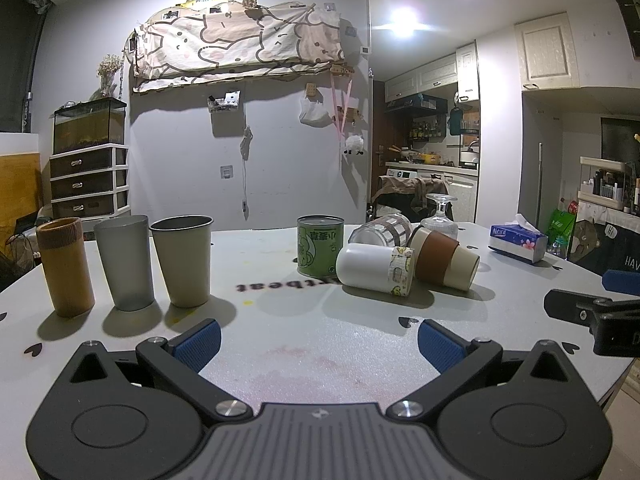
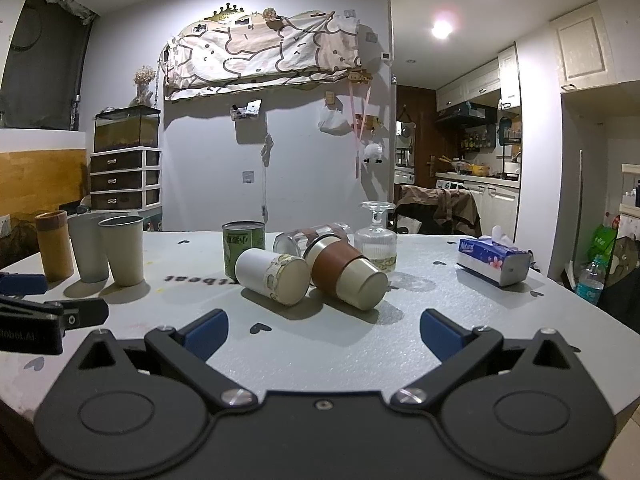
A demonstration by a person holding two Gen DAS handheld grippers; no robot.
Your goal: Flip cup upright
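Right gripper (image 2: 324, 334) jaws spread wide, empty, low over grey table (image 2: 460, 312). Ahead lie white cup (image 2: 272, 276) and brown-sleeved cup (image 2: 346, 272) on their sides, touching. Green can (image 2: 243, 248) behind. Three upright cups (image 2: 90, 248) far left. Tissue box (image 2: 494, 260) right.

Printed in white on the blue-and-white cardboard tissue box (image 1: 518, 243) (image 2: 493, 259): "Natural". On the grey foam-topped table (image 1: 320, 344) (image 2: 400, 344), upside-down dark lettering, partly hidden, readable as "...beat". On the green metal can (image 1: 320, 245) (image 2: 243, 249), Chinese characters, mirrored or too small to make out surely. On the black gripper body at the left edge of the right wrist view, reversed small white lettering, unreadable.
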